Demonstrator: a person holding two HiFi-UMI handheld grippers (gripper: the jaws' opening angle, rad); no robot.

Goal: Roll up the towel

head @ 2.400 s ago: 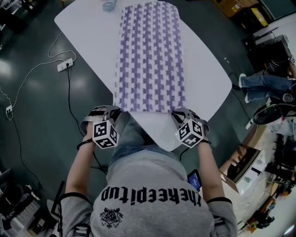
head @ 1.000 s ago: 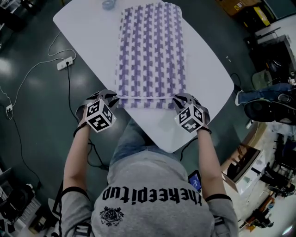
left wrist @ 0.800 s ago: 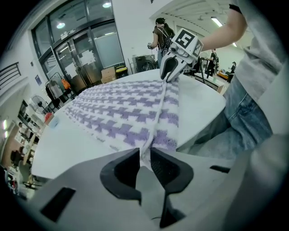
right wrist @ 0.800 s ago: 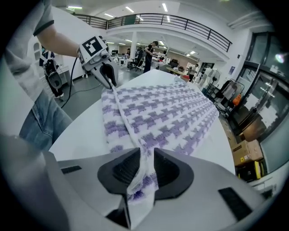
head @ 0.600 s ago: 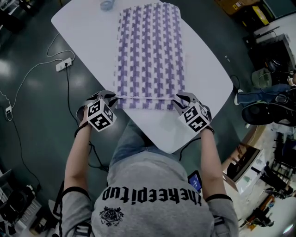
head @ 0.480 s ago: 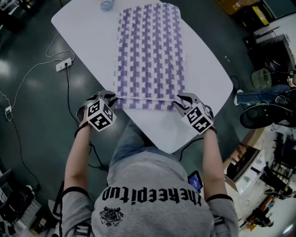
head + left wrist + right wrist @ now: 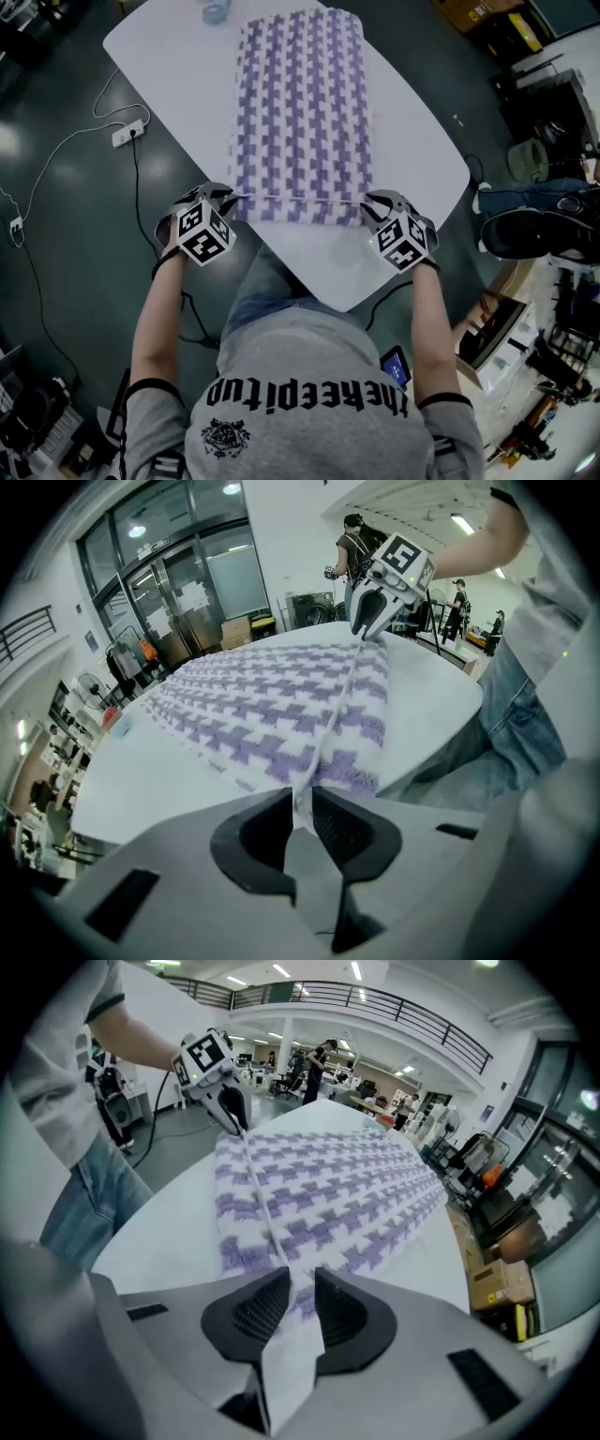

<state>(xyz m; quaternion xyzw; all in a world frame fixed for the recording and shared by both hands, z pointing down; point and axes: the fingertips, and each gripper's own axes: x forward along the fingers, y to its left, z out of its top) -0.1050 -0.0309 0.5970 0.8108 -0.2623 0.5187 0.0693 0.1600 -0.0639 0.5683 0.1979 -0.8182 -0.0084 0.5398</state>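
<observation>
White table carries the purple-check towel lengthwise, its near-edge end folded over by 1 turn, so the rolling has barely begun. The left gripper pinches the fold's left end. The right gripper has just been opening and stands spread around the right end. Likely next move: re-grip, then roll toward the far edge.

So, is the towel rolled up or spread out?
Mostly spread: the towel lies flat on the table, with only its near edge folded over once.

Bare table lies open either side of the towel, with a small bluish object near its far corner.
</observation>
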